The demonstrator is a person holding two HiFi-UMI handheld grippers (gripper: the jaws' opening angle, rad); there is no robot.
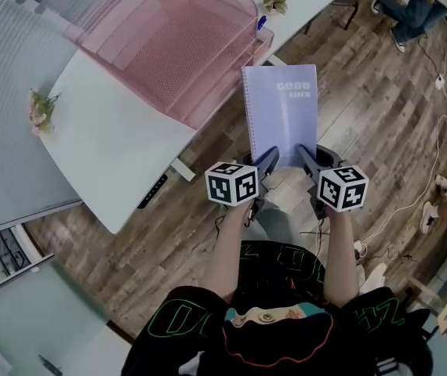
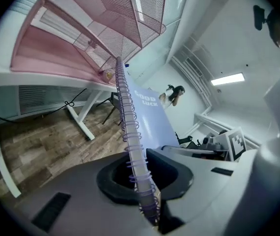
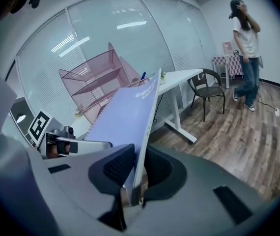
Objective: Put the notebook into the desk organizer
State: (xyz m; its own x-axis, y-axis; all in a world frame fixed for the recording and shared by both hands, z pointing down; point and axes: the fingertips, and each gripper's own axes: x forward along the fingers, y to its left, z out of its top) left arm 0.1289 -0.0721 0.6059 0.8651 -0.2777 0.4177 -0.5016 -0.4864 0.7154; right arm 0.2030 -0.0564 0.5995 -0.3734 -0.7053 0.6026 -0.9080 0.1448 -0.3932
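Note:
A lilac spiral notebook [image 1: 281,112] with "GOOD LUCK" on its cover is held out over the wooden floor, just beside the white desk. My left gripper [image 1: 268,161] is shut on its near left corner, over the spiral binding [image 2: 132,146]. At the near right corner my right gripper [image 1: 305,160] is shut on the cover's edge [image 3: 142,146]. The pink mesh desk organizer [image 1: 175,41] stands on the desk [image 1: 110,143], up and left of the notebook. In the right gripper view the organizer [image 3: 98,80] shows beyond the notebook [image 3: 123,119].
A small potted plant [image 1: 271,2] and a blue pen [image 1: 261,23] sit behind the organizer; dried flowers [image 1: 41,112] lie at the desk's left edge. A person [image 3: 245,48] stands at the far right beside a chair [image 3: 209,90]. Cables [image 1: 412,202] trail over the floor.

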